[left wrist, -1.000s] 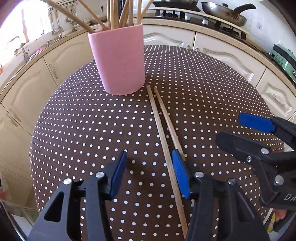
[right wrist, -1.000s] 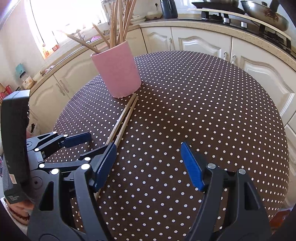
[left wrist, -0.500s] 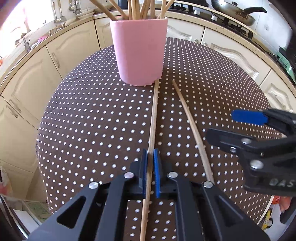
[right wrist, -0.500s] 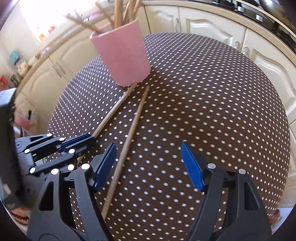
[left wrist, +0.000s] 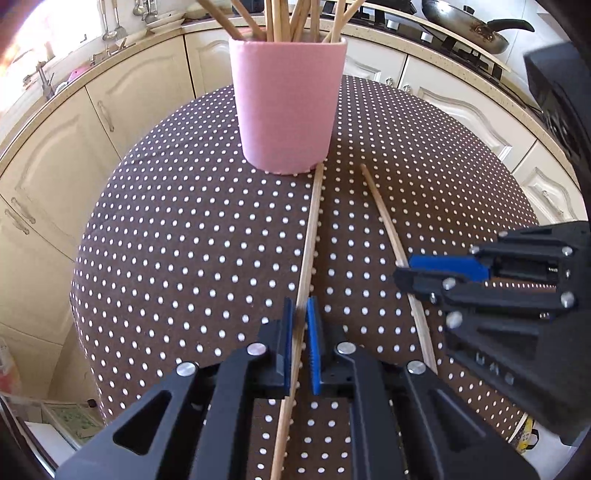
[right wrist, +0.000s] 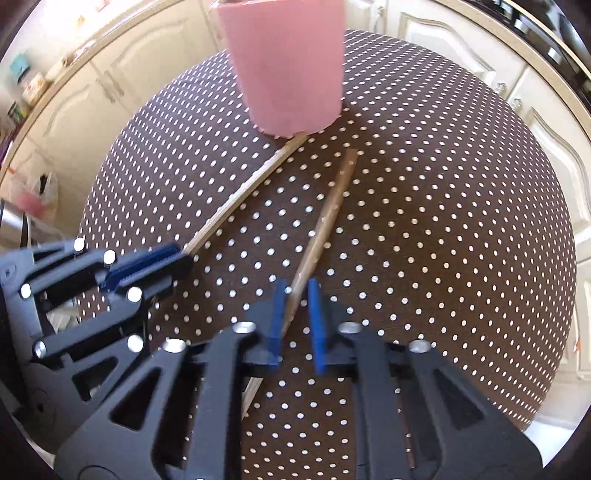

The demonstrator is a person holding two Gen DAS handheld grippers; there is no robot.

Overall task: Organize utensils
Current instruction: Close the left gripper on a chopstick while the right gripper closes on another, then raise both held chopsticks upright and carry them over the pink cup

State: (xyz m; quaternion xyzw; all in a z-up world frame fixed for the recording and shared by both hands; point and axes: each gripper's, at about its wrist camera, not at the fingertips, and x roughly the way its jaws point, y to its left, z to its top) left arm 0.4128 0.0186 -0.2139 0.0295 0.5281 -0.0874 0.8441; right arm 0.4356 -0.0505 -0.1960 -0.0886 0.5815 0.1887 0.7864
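A pink cup [left wrist: 288, 107] holding several chopsticks [left wrist: 291, 18] stands on the brown polka-dot table [left wrist: 184, 240]. Two wooden chopsticks lie in front of it. My left gripper [left wrist: 301, 347] is shut on the left chopstick [left wrist: 312, 229], whose far tip touches the cup's base. The right chopstick [left wrist: 380, 210] runs aslant between the blue pads of my right gripper [right wrist: 295, 317], whose jaws are closing on it. From the right wrist I see the cup [right wrist: 288, 66], the right chopstick [right wrist: 328, 214], the left chopstick [right wrist: 243, 195] and my left gripper [right wrist: 177, 258].
Cream kitchen cabinets [left wrist: 122, 103] curve round behind the table. A frying pan [left wrist: 465, 26] sits on the hob at the back right. The table edge [left wrist: 85, 332] falls away at the near left, with floor clutter below.
My left gripper shut on the left chopstick and has held it since. My right gripper swung left over the other chopstick and its wide jaws narrowed round it. The two chopsticks now lie apart.
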